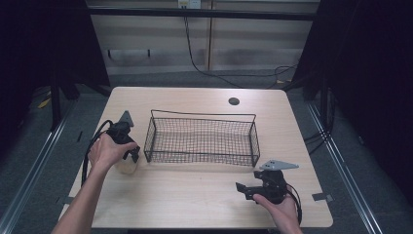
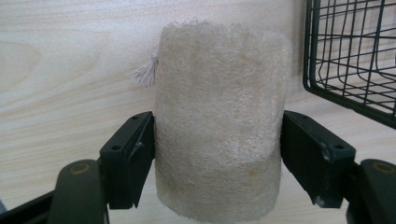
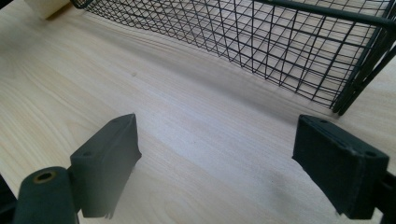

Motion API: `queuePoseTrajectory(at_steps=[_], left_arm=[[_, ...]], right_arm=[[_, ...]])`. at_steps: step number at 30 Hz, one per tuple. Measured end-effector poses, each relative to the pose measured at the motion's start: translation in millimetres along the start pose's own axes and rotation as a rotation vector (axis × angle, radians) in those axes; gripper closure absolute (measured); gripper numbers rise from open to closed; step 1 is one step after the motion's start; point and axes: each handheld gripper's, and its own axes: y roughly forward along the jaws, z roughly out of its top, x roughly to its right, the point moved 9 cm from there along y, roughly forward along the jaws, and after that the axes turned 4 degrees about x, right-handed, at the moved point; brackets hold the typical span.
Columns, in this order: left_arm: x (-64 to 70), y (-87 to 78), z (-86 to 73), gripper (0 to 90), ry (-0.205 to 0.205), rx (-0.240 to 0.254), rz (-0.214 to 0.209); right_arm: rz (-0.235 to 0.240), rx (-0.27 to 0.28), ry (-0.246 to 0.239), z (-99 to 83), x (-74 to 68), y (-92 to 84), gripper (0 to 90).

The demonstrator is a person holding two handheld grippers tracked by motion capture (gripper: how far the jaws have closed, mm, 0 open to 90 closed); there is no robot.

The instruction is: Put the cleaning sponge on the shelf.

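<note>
At five o'clock on the table [image 1: 195, 195], the right gripper [image 1: 246, 191] rests with jaws spread, holding nothing. At nine o'clock, the left gripper [image 1: 130, 155] clamps a pale loofah sponge [image 2: 219, 121], just beside the wire basket [image 1: 202, 141] at centre.

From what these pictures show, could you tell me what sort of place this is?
Probably a lab or studio set up for recording manipulation, not a home. A bare wooden table stands between black curtains, cables trail over the floor, and each hand holds a camera-fitted gripper: left gripper, right gripper.
</note>
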Motion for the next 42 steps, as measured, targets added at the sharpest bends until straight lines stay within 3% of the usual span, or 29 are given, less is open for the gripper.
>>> queuePoseTrajectory(at_steps=[9,13,21,32,42], left_arm=[[-3.2,-10.9,-1.4,28.0,-0.004,0.006,0.006],[-4.9,-15.9,-2.4,28.0,-0.026,0.014,-0.006],[-10.9,-26.1,-3.2,28.0,-0.023,0.032,-0.019],[-4.3,-38.0,-1.8,28.0,-0.01,0.021,-0.011],[-3.0,-50.1,-0.3,28.0,-0.023,0.028,-0.01]], right_arm=[[0.002,-0.001,0.0,-0.2,-0.4,0.0,14.1],[0.001,-0.001,0.0,-0.2,-0.4,-0.1,14.1],[0.0,-0.007,0.005,-0.8,-0.5,0.3,14.1],[0.003,-0.007,0.003,-1.0,-0.9,0.3,14.1],[0.003,-0.01,0.004,-1.4,-0.8,0.8,14.1]])
